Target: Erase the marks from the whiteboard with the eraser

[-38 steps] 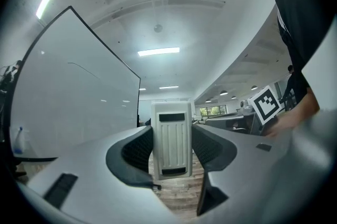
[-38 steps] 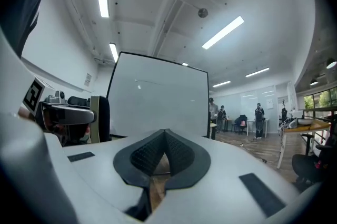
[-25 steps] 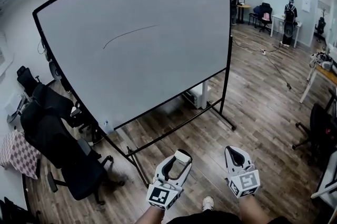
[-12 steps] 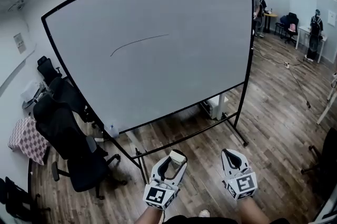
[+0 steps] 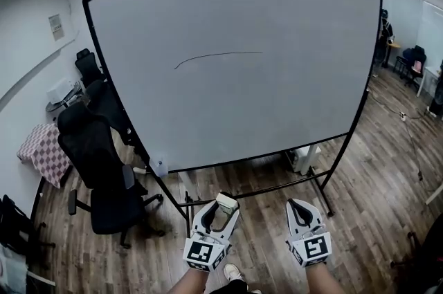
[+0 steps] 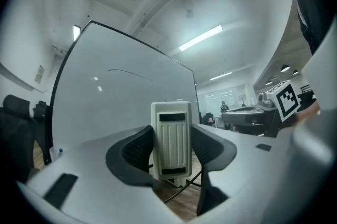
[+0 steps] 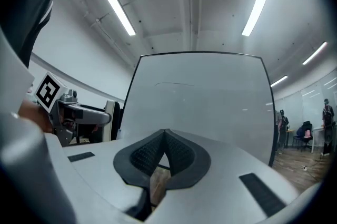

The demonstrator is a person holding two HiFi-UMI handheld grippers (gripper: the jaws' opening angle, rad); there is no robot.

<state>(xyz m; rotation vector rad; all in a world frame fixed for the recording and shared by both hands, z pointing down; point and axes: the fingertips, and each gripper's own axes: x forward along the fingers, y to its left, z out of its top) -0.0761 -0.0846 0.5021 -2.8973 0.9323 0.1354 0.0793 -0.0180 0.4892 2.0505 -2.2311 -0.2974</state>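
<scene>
Eraser [image 6: 171, 138] stands clamped upright in the left tool [image 5: 221, 211], low before the whiteboard [image 5: 277, 113] and well short of it. The mark [image 5: 218, 56] runs across its upper middle: step in, lift, press flat, sweep along the line. Right tool [image 5: 302, 205] is closed, empty.

One whiteboard [image 5: 235, 113], one pen line [image 5: 218, 56], one eraser [image 6: 171, 138], two tongs: left tongs [image 5: 220, 209], right tongs [image 5: 302, 208].
</scene>
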